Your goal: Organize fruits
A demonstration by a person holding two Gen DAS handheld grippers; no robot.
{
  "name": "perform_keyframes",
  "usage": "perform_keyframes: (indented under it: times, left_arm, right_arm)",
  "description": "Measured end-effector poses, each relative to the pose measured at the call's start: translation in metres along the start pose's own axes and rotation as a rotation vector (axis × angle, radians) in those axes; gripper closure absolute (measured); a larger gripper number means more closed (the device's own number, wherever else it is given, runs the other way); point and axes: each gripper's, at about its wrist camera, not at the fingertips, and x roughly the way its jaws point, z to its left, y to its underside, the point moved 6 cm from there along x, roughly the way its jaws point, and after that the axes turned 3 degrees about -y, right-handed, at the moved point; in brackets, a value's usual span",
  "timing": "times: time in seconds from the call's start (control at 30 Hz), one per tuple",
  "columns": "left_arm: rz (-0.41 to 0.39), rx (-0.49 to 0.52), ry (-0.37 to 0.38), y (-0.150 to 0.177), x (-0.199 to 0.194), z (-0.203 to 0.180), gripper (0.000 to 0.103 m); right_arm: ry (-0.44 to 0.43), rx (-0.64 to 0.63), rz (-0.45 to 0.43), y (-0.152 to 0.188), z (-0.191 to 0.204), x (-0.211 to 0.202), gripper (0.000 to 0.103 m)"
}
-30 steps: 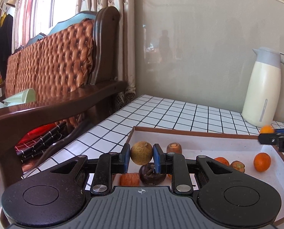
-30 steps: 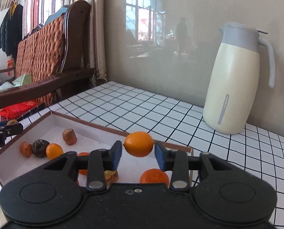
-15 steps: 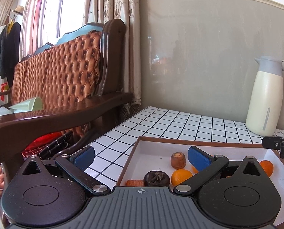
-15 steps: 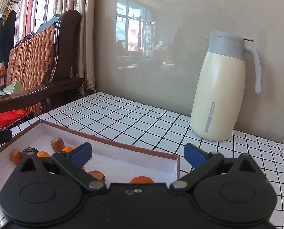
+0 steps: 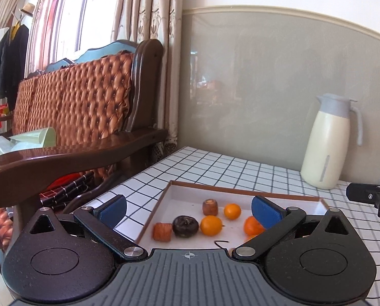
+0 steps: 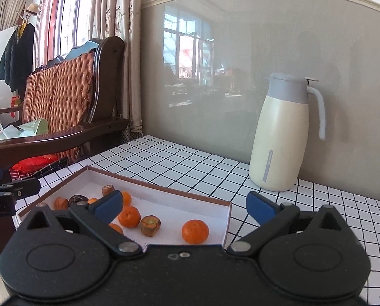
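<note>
Now your left gripper [image 5: 188,210] and right gripper [image 6: 183,204] both gape empty above the shallow white cardboard tray [image 5: 241,195]. Small orange and brown fruits [image 5: 211,225] lie loose inside, presumably gathered there for sorting.

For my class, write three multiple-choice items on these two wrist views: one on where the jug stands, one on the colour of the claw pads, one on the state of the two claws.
1. Where does the cream jug stand?
A. inside the tray
B. on the checked tabletop, beside the wall
C. on the wooden bench

2. What colour are the pads of the left claw?
A. blue
B. red
C. white

3. What is the state of the left claw and the right claw?
A. both shut on fruit
B. one open, one shut
C. both open, holding nothing

Answers:
1 B, its base rests on the checked tabletop beyond the tray, near the wall.
2 A, the pads show blue.
3 C, the jaws stand wide apart and the fruit lies in the tray.
</note>
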Motion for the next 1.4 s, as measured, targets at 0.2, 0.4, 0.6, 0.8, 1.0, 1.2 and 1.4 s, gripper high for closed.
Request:
perform_keyframes:
  times: [0.2, 0.4, 0.6, 0.8, 1.0, 1.2, 1.4]
  left_arm:
    - [-0.029, 0.02, 0.038, -0.002, -0.051, -0.012, 0.0]
    - [-0.054, 0.038, 0.076, 0.004, -0.101, -0.021, 0.0]
    - [-0.111, 0.045, 0.093, 0.014, -0.145, -0.018, 0.0]
    - [-0.123, 0.054, 0.107, 0.036, -0.167, -0.012, 0.0]
    - [-0.102, 0.073, 0.125, 0.063, -0.169, -0.013, 0.0]
    - [-0.116, 0.089, 0.136, 0.076, -0.169, -0.021, 0.0]
    - [-0.128, 0.071, 0.131, 0.078, -0.171, -0.016, 0.0]
  right_arm:
    - [0.011, 0.006, -0.037, -0.002, 0.0, -0.054, 0.006]
    - [0.016, -0.029, -0.053, 0.006, 0.008, -0.103, 0.006]
    - [0.039, -0.033, -0.062, 0.026, 0.01, -0.139, 0.006]
    - [0.08, -0.023, -0.087, 0.055, 0.005, -0.162, 0.006]
    - [0.112, -0.024, -0.125, 0.071, -0.003, -0.169, 0.006]
    - [0.121, -0.027, -0.13, 0.083, -0.004, -0.17, 0.006]
    - [0.149, -0.023, -0.137, 0.084, -0.004, -0.169, 0.006]
